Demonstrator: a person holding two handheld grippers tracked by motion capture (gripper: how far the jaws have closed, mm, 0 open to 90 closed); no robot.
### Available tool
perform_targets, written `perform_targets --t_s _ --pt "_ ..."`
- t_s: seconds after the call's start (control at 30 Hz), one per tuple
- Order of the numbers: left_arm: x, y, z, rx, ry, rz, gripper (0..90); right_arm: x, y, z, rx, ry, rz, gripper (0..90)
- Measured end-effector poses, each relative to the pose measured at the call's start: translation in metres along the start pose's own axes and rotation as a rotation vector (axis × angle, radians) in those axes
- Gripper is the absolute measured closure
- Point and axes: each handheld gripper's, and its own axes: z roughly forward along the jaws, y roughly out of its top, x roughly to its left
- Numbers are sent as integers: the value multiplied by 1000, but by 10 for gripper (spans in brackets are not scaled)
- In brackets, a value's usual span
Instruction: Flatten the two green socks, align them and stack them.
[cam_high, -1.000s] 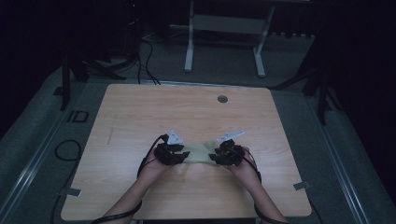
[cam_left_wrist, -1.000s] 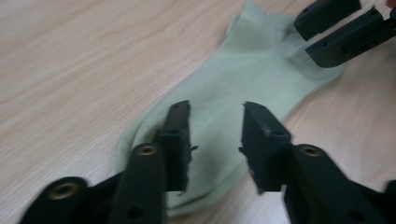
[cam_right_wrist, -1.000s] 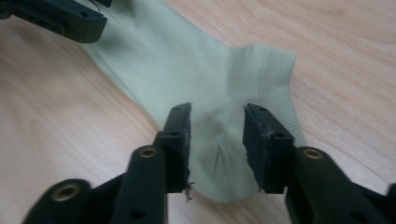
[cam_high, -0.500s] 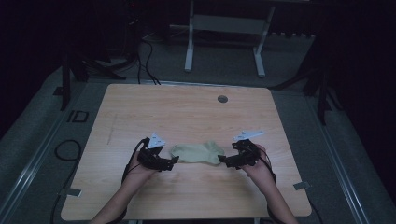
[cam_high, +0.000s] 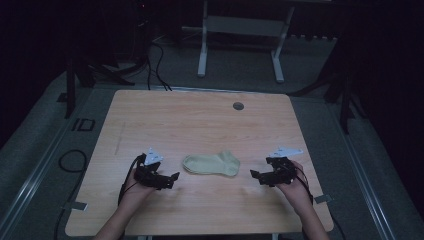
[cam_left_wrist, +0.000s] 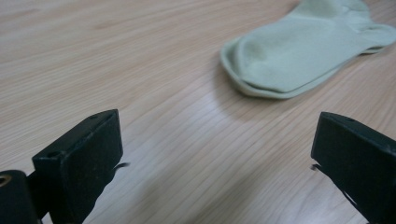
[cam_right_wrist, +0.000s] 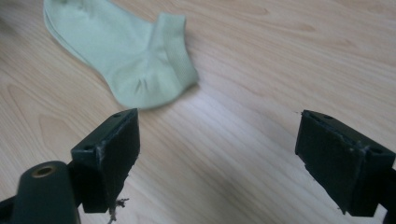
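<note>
- light wood-grain table, rounded corners, small round grey grommet near the far edge
- room dim; grey floor around the table, white metal frame legs beyond the far edge, black cables on the floor far left
- pale green ankle sock lies flat on the near half of the table, roughly centred between the two grippers, touching neither
- sock long axis runs left-right in the high view; rounded toe end points toward the left gripper, cuff and heel end toward the right gripper
- sock looks doubled, two layers stacked, edges showing at the toe in the left gripper view
- left gripper: jaws spread wide, just been opening, nothing between them, bare wood under
- right gripper: jaws spread wide, nothing between them, cuff end just ahead of its jaws
- both grippers sit low over the table, each well clear of the sock
</note>
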Motion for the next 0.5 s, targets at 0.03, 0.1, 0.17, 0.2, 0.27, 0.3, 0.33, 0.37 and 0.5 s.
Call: perform_targets --t_s 0.03,0.1,0.17,0.2,0.27,0.3,0.33,0.37,0.5 --pt "1 -2 -2 2 0 -8 23 -1 -3 -1 3 -1 -2 138" --pt "5 -8 -8 0 2 -15 23 -4 -11 -3 8 -6 -2 138" --pt "7 -15 -13 0 7 -26 23 -7 -18 -6 4 -6 7 138" --pt "9 -18 -16 8 3 -30 23 -8 -22 -8 0 -7 6 138" --pt "11 -24 -21 13 4 -36 23 -11 -28 -11 -4 -7 15 138" --pt "12 -27 -24 15 10 -42 23 -13 -32 -13 -13 -16 18 138" --pt "13 -29 -26 15 13 -44 23 -14 -35 -15 -22 -23 21 138" --pt "14 -32 -29 10 13 -49 23 -15 -37 -17 -27 -26 28 137" --pt "18 -42 -39 2 18 -61 23 -20 -49 -26 -67 -53 48 129"
